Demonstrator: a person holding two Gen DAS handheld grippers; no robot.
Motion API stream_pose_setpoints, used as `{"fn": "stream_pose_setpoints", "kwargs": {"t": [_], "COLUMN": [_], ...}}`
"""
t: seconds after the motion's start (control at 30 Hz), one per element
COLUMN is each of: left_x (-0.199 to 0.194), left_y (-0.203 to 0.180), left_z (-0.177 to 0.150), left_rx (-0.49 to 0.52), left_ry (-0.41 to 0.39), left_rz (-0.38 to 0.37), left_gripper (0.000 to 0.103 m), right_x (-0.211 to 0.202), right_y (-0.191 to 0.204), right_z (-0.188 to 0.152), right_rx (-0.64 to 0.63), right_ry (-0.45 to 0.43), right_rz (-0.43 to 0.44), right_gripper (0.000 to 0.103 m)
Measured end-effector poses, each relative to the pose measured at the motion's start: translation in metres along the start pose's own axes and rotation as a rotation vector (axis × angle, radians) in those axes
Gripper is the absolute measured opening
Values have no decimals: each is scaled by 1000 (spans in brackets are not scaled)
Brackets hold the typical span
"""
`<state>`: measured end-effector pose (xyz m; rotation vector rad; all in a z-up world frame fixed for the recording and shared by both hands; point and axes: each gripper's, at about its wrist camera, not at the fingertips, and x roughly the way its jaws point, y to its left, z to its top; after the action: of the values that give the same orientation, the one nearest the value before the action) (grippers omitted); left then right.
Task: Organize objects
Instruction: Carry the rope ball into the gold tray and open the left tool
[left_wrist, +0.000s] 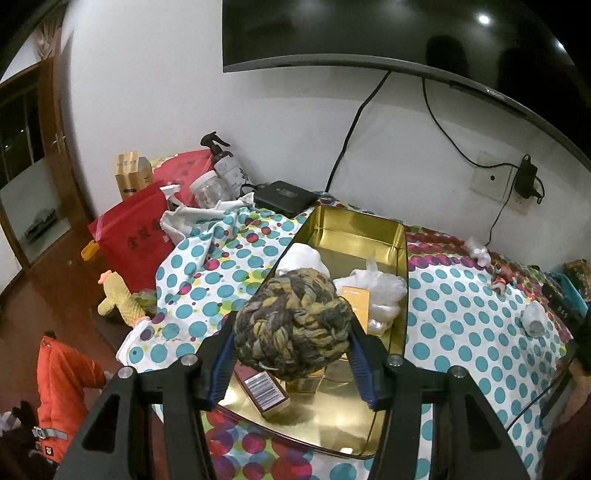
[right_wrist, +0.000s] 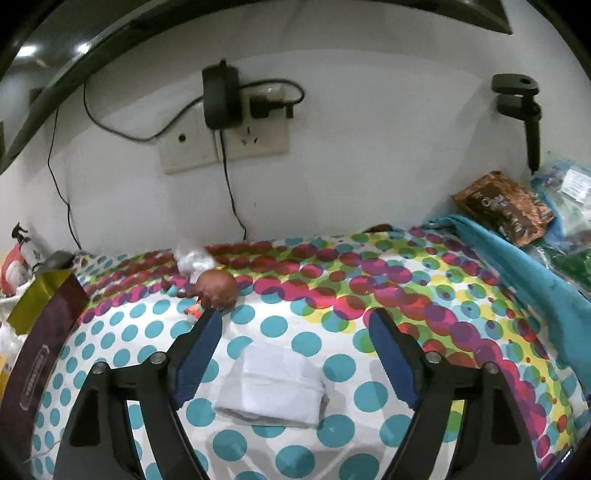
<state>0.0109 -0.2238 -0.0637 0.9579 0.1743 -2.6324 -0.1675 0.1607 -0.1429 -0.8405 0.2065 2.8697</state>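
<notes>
My left gripper (left_wrist: 291, 328) is shut on a braided rope ball (left_wrist: 293, 321) of grey and yellow strands, held above a gold tin box (left_wrist: 354, 229). The tin holds a barcoded small box (left_wrist: 264, 389), an orange box (left_wrist: 356, 299), a plastic bag (left_wrist: 380, 291) and a white wad (left_wrist: 303, 258). My right gripper (right_wrist: 295, 317) is open and empty above a folded white packet (right_wrist: 273, 387) on the polka-dot cloth (right_wrist: 332, 288). A small brown figurine (right_wrist: 214, 288) lies just beyond the left fingertip. The tin's dark side (right_wrist: 40, 343) shows at the left of the right wrist view.
Red bags (left_wrist: 136, 229), a spray bottle (left_wrist: 225, 162), a jar (left_wrist: 210, 188) and a black set-top box (left_wrist: 284, 195) crowd the back left. Wall sockets with cables (right_wrist: 221, 144) are behind. A teal cloth (right_wrist: 517, 266) and brown packet (right_wrist: 506, 206) lie at right. A yellow plush toy (left_wrist: 118, 295) sits off the cloth.
</notes>
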Motion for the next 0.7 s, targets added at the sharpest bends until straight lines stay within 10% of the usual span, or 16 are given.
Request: {"fn": "stream_pose_setpoints", "kwargs": {"t": [0.43,0.7], "left_x": [9,3], "left_y": [8,17], "left_z": [2,11], "left_rx": [11,-29], "left_ry": [10,28], "left_rz": [-22,-65], "left_gripper": [55,55], "right_x": [4,22], "right_y": [21,18], "right_z": [-13,-18], "right_rx": [-105,-87], "right_ry": [115,216], "right_rz": [-35,7], "right_gripper": [85,61]}}
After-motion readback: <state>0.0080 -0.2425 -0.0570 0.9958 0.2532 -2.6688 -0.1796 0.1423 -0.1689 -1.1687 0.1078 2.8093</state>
